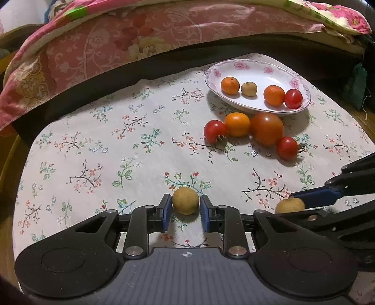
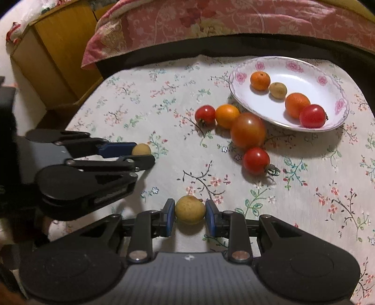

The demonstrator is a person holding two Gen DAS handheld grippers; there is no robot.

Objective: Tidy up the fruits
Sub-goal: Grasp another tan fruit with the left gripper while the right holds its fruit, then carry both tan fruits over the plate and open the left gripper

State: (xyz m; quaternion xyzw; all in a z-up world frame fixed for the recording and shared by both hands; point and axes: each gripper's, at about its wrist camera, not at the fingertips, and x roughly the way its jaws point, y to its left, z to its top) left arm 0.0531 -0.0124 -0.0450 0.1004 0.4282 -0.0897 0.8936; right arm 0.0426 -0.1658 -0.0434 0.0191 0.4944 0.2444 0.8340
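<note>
- Far left in my right wrist view, a wooden cabinet (image 2: 54, 58) stands beyond the worktop, with a pink floral quilt (image 2: 211, 21) draped along the far side.
- My left gripper (image 1: 185, 208) sits low over the floral tablecloth (image 1: 117, 145) with a small tan round fruit (image 1: 185, 203) between its blue pads (image 1: 166, 211). The left pad touches the fruit; on the right I see a thin gap, so I cannot tell for sure from this view that it is pinched — the jaws are drawn in nearly as far as they go, though.
- From the right wrist view the same gripper comes in from the left, its two fingers close around that fruit.
- My right gripper (image 2: 190, 212) is pressed onto a second tan fruit (image 2: 190, 209), both pads flat against its sides. The fruit is at the near edge of the cloth, just beside the left gripper's fruit.
- Further right, in the middle of the cloth, lies a cluster touching in a row — a red cherry tomato (image 2: 205, 114), an orange tomato (image 2: 226, 116), a large orange-red tomato (image 2: 248, 130) and another red cherry tomato (image 2: 256, 161) with its green stem.
- Farthest right, the oval flowered plate (image 2: 332, 77) holds two small oranges (image 2: 260, 80), a tan fruit and a red tomato (image 2: 312, 116) in a line, just behind the cluster.
</note>
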